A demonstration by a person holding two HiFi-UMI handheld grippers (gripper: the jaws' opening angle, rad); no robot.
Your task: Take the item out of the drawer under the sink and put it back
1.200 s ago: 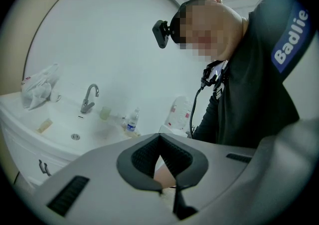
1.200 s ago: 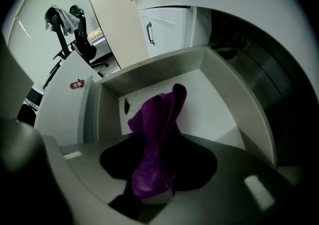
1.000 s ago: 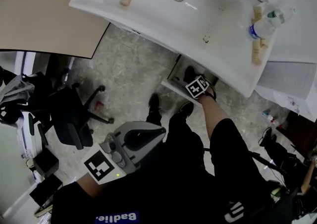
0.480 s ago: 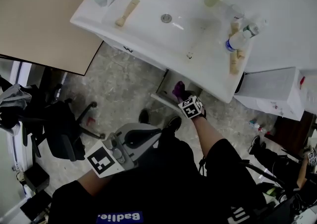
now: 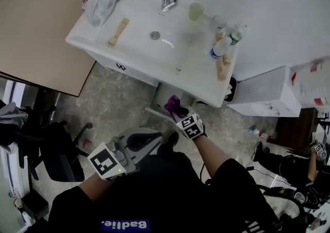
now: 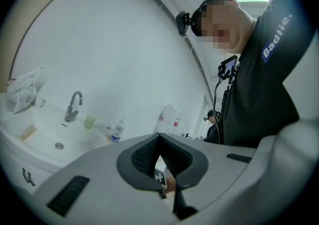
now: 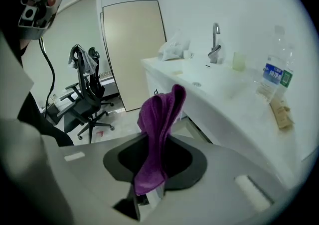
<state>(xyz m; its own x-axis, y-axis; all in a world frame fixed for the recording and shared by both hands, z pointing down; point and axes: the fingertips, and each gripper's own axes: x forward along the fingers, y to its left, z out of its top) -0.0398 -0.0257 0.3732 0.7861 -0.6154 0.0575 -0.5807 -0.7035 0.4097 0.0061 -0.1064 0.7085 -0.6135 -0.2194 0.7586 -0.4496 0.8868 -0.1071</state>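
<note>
Fingers of right gripper (image 7: 153, 165), just closing, pinch soft purple cloth (image 7: 160, 115).

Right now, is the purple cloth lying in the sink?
No, the purple cloth is up in front of the sink, not in its basin.

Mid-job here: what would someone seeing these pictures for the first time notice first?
The purple cloth stands out most: it sticks up from the right gripper, whose jaws have just been closing on it, right by the open drawer under the white sink. Next comes the left gripper, jaws apart with nothing between them, held close to the person's body.
</note>
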